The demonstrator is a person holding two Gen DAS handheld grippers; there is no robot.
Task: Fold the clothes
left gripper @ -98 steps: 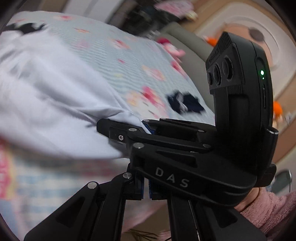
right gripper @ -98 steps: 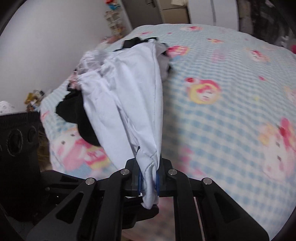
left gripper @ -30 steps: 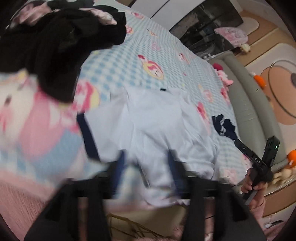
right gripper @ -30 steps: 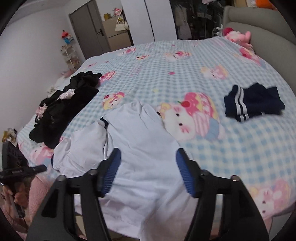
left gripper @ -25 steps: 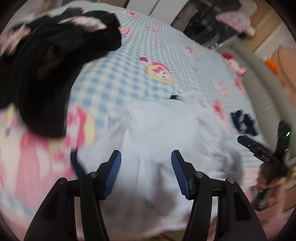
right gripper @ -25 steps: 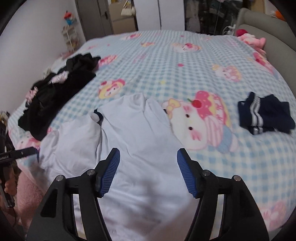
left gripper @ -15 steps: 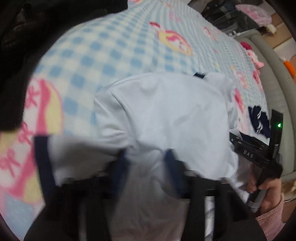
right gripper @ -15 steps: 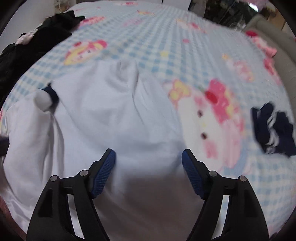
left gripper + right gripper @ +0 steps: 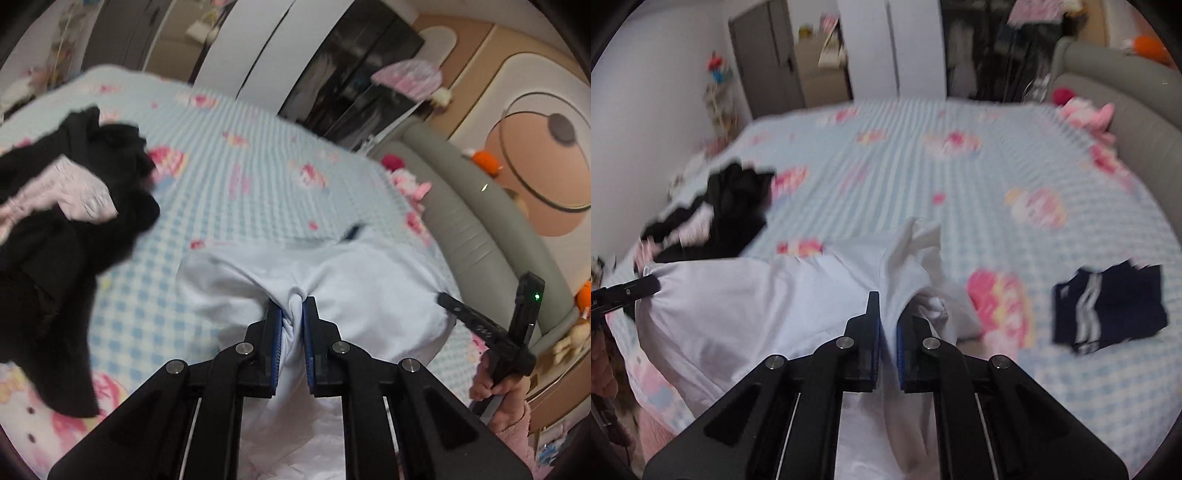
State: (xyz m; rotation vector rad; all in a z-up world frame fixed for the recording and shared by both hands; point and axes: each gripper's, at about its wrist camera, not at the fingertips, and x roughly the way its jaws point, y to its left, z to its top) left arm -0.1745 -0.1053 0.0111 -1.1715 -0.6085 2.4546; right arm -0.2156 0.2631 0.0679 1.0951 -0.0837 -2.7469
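Observation:
A white shirt lies spread near the front edge of the bed. My left gripper is shut on a bunched fold of it, with cloth pinched between the blue pads. In the right wrist view the same white shirt stretches to the left, and my right gripper is shut on another fold near its crumpled sleeve. Each gripper shows in the other's view: the right one held by a hand at the shirt's right edge, the left one at the shirt's left corner.
A heap of black clothes with a pink piece lies on the left of the blue checked bedspread. A folded navy garment with white stripes rests on the right. A grey padded headboard borders the bed, with wardrobes behind.
Both grippers stood open over the flat shirt half a second ago; now each has closed on a fold of it and the cloth is pulled up into ridges between them.

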